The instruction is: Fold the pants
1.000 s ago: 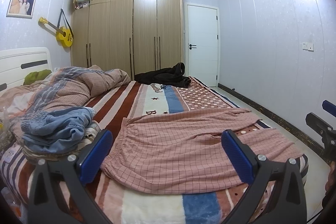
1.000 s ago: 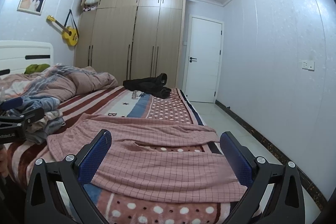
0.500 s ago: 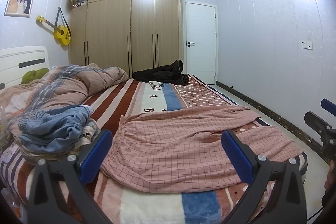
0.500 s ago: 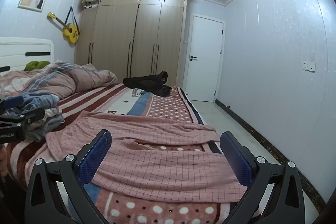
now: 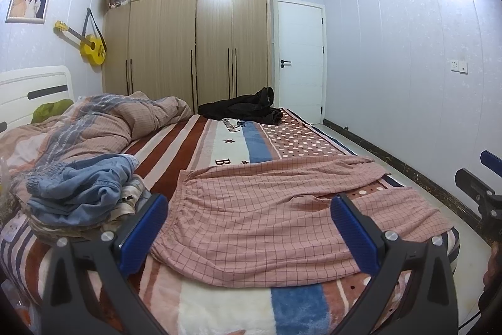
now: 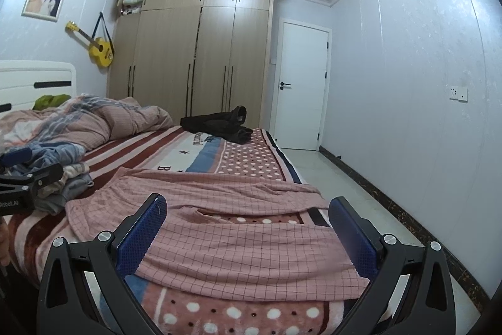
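Room: a wardrobe [image 5: 188,36] stands past the far end of the bed, a white door [image 5: 299,62] just right of the wardrobe, a yellow guitar [image 5: 89,46] on the wall left of it.
Bed: the bed [image 5: 226,143] carries a striped and dotted blanket; its white headboard [image 5: 34,90] is at the left edge.
Quilt: a rumpled quilt [image 5: 103,121] lies on the bed's headboard side.
Pants: the pink checked pants [image 5: 266,209] lie spread flat across the near part of the bed, waistband toward the headboard side, both legs running toward the bed's right edge with a strip of dotted blanket showing between them; the nearer leg ends at the bed's near right corner.
Black clothes: a dark heap [image 5: 244,105] sits on the bed's far end, well apart from the pants.
Blue clothes: a pile topped by a blue garment [image 5: 81,187] rests on the bed just left of the waistband.
Left tongs: the left tongs [image 5: 251,228] hover over the waistband half of the pants, blue pads wide apart, gripping nothing.
Right tongs: the right tongs [image 6: 248,228] hover over the nearer leg, pads wide apart, nothing between them.
Change: compared with a second ago, both views sit slightly lower and closer to the bed, so the pants look a little larger; the pants lie as they did, and both tongs stay spread.
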Demonstrator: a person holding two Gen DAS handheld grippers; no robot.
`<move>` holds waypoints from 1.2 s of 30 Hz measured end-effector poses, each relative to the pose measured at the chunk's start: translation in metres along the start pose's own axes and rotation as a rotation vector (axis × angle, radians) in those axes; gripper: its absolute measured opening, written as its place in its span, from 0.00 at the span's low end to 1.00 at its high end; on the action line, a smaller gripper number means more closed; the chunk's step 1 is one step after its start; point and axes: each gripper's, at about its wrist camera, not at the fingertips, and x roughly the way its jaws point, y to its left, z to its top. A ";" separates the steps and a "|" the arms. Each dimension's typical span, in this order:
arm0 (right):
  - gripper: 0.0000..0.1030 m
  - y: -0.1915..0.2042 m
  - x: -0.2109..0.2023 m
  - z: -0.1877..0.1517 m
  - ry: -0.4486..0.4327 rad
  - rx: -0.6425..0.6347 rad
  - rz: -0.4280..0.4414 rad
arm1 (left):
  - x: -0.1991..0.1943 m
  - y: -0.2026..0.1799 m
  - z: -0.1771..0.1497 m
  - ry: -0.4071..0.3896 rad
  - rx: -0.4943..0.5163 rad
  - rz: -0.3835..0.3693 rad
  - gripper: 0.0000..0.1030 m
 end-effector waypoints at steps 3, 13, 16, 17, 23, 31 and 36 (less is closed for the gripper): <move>1.00 0.001 0.002 -0.001 0.000 0.000 -0.004 | 0.003 -0.001 0.000 0.011 0.000 -0.004 0.99; 1.00 -0.021 0.024 -0.018 0.012 0.081 -0.028 | 0.035 -0.001 -0.006 0.124 -0.018 -0.017 0.99; 1.00 -0.034 0.040 -0.031 0.052 0.123 -0.011 | 0.053 -0.003 -0.012 0.180 -0.034 -0.011 0.99; 1.00 -0.038 0.044 -0.034 0.061 0.137 -0.001 | 0.060 -0.004 -0.014 0.199 -0.046 -0.013 0.99; 1.00 -0.074 0.079 -0.070 0.176 0.244 0.084 | 0.095 0.003 -0.037 0.323 -0.149 -0.048 0.99; 1.00 -0.099 0.115 -0.119 0.303 0.266 0.045 | 0.131 0.044 -0.088 0.466 -0.331 0.027 0.97; 1.00 -0.111 0.126 -0.134 0.319 0.289 0.055 | 0.148 0.062 -0.110 0.521 -0.432 0.050 0.91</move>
